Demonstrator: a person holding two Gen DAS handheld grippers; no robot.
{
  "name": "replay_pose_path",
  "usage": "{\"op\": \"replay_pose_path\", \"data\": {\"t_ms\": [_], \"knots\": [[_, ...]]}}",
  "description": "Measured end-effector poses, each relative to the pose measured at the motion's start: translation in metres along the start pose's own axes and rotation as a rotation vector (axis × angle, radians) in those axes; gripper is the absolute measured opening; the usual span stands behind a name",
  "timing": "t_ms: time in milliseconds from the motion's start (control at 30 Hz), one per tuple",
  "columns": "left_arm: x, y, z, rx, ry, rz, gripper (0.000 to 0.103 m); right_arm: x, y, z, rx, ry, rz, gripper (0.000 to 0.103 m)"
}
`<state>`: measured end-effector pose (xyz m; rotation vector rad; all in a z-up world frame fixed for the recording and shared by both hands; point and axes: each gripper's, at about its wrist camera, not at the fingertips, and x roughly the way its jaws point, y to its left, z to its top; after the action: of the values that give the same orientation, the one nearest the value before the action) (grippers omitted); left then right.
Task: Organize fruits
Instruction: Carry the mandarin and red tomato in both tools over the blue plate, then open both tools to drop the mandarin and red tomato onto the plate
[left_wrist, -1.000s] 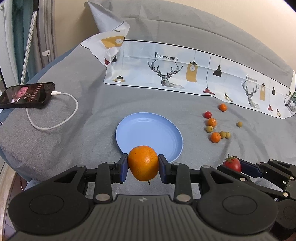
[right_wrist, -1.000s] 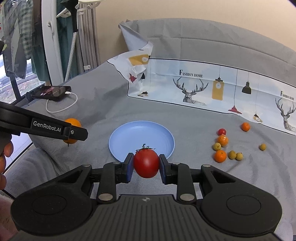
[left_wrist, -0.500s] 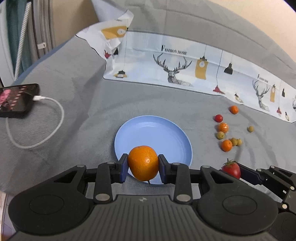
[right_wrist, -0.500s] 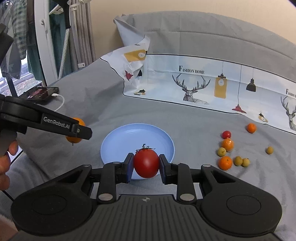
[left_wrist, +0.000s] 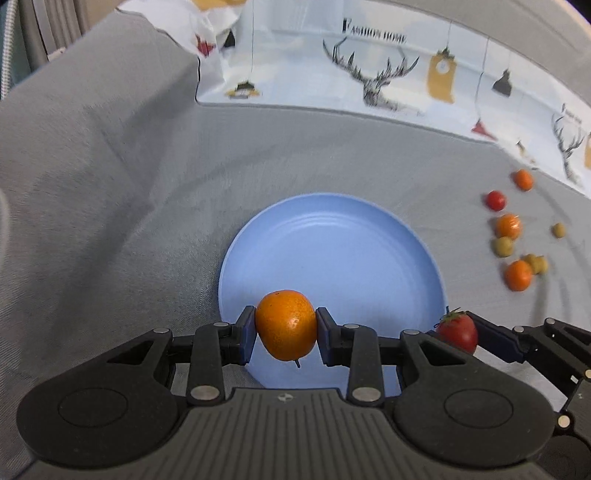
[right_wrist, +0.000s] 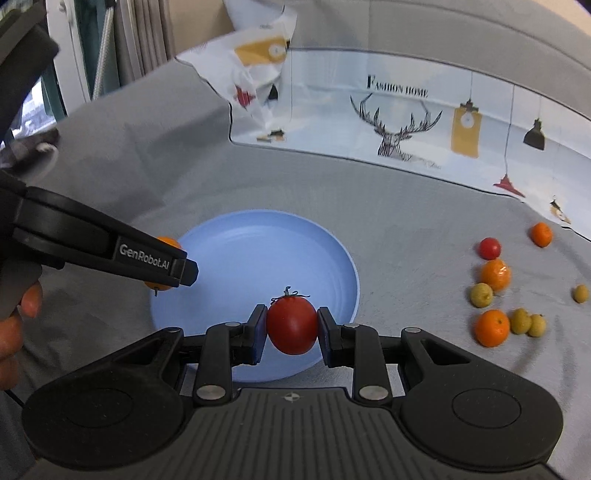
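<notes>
Light: I see soft, even indoor brightness.
Shadows: faint.
Blur: loose fruits (left_wrist: 509, 242) smear; printed cloth (right_wrist: 424, 122) soft.
Edges: fisheye bending, dark corners.

plate (left_wrist: 332, 236) on cloth (left_wrist: 110, 184), fruits (left_wrist: 517, 275) right

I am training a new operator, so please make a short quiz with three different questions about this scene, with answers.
1. True or false: fruit already lies on the blue plate.
2. Which gripper holds the tomato? A) left B) right
3. Fill in: the left gripper is shut on the ____.

Key:
1. False; the plate is bare, and the small loose fruits lie on the grey cloth beside it.
2. B, the right gripper.
3. orange.
</notes>
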<state>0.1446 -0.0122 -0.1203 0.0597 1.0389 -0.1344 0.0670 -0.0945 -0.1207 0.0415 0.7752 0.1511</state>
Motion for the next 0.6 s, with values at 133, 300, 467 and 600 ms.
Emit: {"op": "replay_pose_path", "data": {"t_ms": [133,300,467,600], "knots": [[0.019,0.001,0.004,0.007,0.025,0.018,0.038,0.023,-0.001,-0.001,-0.01,0.038,0.001,0.03],[0.016,0.002,0.011,0.003,-0.023,0.015,0.103,0.041,0.0,0.003,-0.025,0.063,0.024,0.031],[-0.017,0.0,0.007,0.03,-0.1,0.018,0.103,0.025,0.0,0.014,-0.039,0.025,0.001,0.078],[-0.049,0.0,-0.012,0.013,-0.099,0.006,0.103,-0.012,-0.002,0.01,-0.05,0.0,-0.022,0.089]]}}
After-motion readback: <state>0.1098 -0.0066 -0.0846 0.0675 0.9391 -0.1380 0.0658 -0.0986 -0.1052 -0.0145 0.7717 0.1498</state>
